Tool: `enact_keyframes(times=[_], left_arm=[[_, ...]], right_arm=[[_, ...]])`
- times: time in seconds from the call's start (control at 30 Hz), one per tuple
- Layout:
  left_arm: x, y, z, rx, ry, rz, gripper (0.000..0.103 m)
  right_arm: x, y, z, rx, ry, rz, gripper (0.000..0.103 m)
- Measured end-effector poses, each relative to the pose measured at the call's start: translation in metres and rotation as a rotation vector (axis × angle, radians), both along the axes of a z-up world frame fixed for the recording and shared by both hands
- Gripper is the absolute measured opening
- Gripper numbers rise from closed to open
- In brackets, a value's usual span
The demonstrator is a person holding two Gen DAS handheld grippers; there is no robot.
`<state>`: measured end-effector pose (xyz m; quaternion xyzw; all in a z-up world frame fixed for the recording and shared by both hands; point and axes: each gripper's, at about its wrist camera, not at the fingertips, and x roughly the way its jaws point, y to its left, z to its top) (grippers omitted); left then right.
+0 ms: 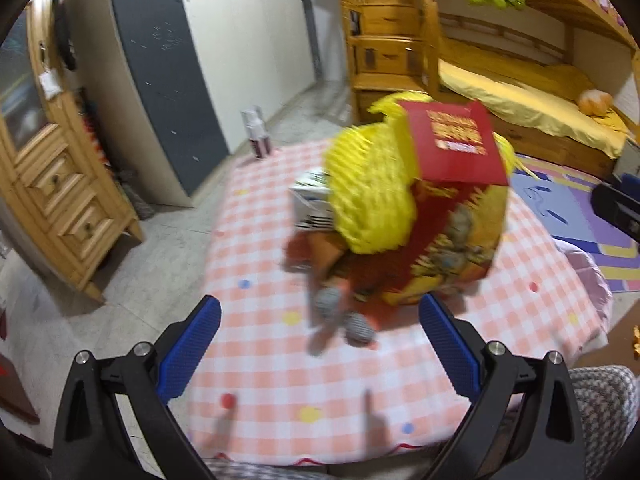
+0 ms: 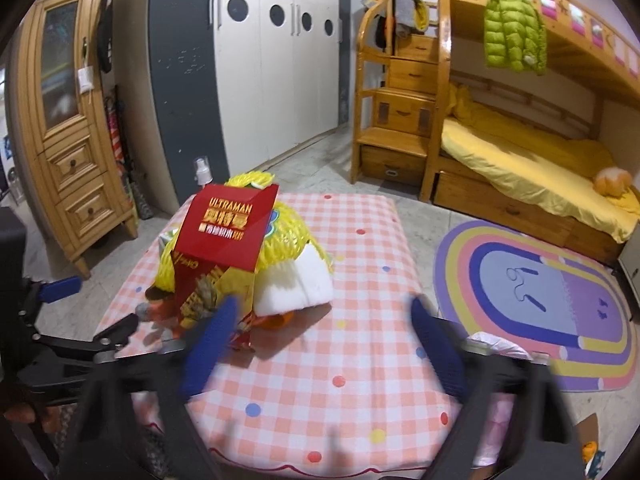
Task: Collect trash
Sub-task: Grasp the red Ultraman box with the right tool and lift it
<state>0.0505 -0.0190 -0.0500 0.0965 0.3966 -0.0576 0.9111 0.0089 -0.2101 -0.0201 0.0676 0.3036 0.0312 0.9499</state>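
On the checkered tablecloth [image 2: 360, 264], your trash pile around the red Ultraman box [image 2: 226, 226] sits uncollected, left gripper [image 1: 320, 356] and right gripper [image 2: 324, 344] both released, empty.

- tabletop [image 2: 360, 280]: pink-and-white check cloth, scattered red, blue, yellow dots
- box [image 2: 228, 228]: red, gold and white lettering, yellow-orange print on its lower side
- netting [image 1: 368, 200]: bright yellow mesh
- foam piece [image 2: 300, 284]: white
- left tool [image 1: 320, 344]: blue textured pads, black frame
- right tool [image 2: 324, 348]: blue pads, black frame
- rug [image 2: 536, 300]: purple, rainbow bands
- jacket [image 2: 512, 36]: lime green
- bed sheet [image 2: 520, 164]: yellow
- wardrobe [image 2: 260, 60]: white doors, dark grey panel, dark round holes
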Motion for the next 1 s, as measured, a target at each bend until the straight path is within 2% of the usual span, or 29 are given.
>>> enact_keyframes(times=[0.1,0.2,0.37,0.5,0.63,0.8,0.87,0.93,1.0], left_arm=[[-0.001,0.001,0.001,-0.006,-0.008,0.004,0.096],[-0.001,0.014,0.003,-0.001,-0.021,0.039,0.087],[0.003,0.037,0.005,-0.028,-0.010,0.093,0.086],[0.005,0.046,0.003,-0.034,-0.005,0.101,0.087],[0.008,0.047,0.000,-0.036,0.000,0.102,0.092],[0.006,0.046,0.001,-0.045,-0.011,0.085,0.092],[0.004,0.046,0.003,-0.044,-0.020,0.083,0.092],[0.002,0.046,0.005,-0.047,-0.024,0.085,0.093],[-0.002,0.046,0.008,-0.051,-0.030,0.085,0.093]], right_arm=[[0.003,0.005,-0.006,0.028,0.028,0.047,0.058],[0.009,0.017,-0.010,0.049,0.031,0.118,0.053],[0.028,0.043,-0.019,0.083,0.044,0.226,0.041],[0.046,0.047,-0.026,0.092,0.061,0.225,0.041],[0.061,0.046,-0.029,0.104,0.065,0.232,0.041],[0.065,0.050,-0.032,0.107,0.074,0.263,0.040],[0.062,0.051,-0.030,0.118,0.071,0.276,0.024],[0.058,0.050,-0.025,0.147,0.066,0.294,0.014],[0.051,0.050,-0.019,0.175,0.055,0.323,0.009]])
